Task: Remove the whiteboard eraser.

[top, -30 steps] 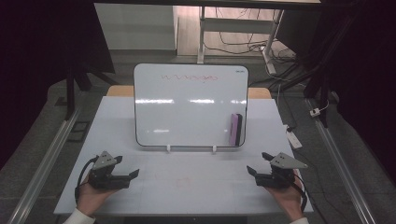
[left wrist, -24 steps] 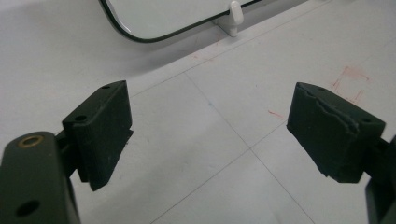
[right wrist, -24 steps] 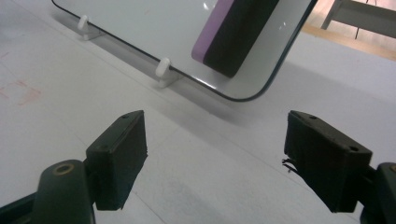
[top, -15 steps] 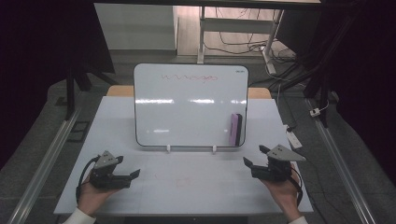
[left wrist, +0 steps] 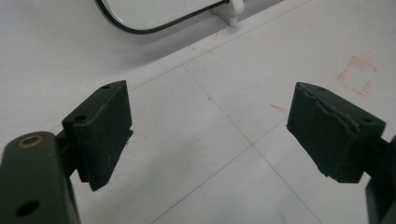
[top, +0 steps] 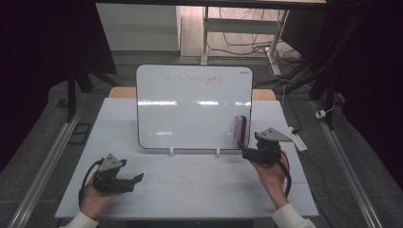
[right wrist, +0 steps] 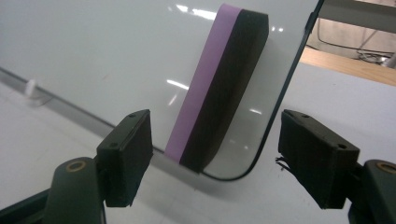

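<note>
Whiteboard point(top: 190, 109) is propped upright on two small white feet at the middle of the white table point(top: 119, 123); red scribble point(top: 190, 79) is seen along its top. A purple-and-black eraser point(top: 240, 130) is stuck upright on the board's lower right corner.

Right gripper point(top: 248, 153) is held just beside that corner. In the right gripper view the eraser point(right wrist: 219, 88) is framed between the jaws, not yet touched; the jaws are spread wide, though they have just been closing a little.

Left gripper point(top: 135, 179) is held low over the table's near left, well apart from the board, jaws wide, nothing between them.
</note>
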Demonstrator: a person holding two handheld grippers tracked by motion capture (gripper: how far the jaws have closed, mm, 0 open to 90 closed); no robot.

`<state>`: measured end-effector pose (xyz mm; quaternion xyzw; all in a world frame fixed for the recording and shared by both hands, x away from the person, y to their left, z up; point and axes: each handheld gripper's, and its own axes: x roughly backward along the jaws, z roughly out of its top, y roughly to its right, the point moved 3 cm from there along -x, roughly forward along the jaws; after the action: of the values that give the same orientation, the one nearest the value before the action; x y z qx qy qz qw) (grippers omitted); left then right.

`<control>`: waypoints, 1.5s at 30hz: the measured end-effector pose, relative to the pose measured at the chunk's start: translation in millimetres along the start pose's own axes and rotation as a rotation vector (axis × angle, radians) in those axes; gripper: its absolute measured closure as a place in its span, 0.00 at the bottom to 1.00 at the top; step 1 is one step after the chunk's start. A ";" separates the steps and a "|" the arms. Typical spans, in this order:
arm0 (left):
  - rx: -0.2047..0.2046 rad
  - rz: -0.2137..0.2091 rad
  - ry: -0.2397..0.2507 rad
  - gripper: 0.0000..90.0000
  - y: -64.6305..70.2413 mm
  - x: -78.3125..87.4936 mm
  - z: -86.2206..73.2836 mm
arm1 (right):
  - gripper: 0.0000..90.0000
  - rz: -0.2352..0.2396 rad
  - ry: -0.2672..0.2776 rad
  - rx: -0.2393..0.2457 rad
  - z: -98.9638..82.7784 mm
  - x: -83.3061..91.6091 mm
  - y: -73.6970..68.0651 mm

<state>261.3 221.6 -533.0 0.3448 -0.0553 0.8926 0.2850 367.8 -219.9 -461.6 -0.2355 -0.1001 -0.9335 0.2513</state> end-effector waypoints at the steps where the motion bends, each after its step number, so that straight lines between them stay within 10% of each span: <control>1: 0.000 0.001 0.000 0.16 -0.1 0.0 -0.1 | 0.28 -0.009 -0.001 -0.002 1.9 -3.3 -1.1; 23: -0.002 0.004 -0.003 0.16 -2.6 -0.6 -2.3 | 0.57 -0.160 -0.049 0.011 4.8 -37.8 -18.2; 45: -0.003 0.006 -0.008 0.17 -2.8 -2.1 -2.9 | 0.67 -0.141 -0.003 -0.025 3.7 -29.1 -12.1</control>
<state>262.3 223.8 -536.8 0.3477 -0.0585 0.8920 0.2827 385.2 -196.2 -473.5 -0.2324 -0.1052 -0.9497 0.1816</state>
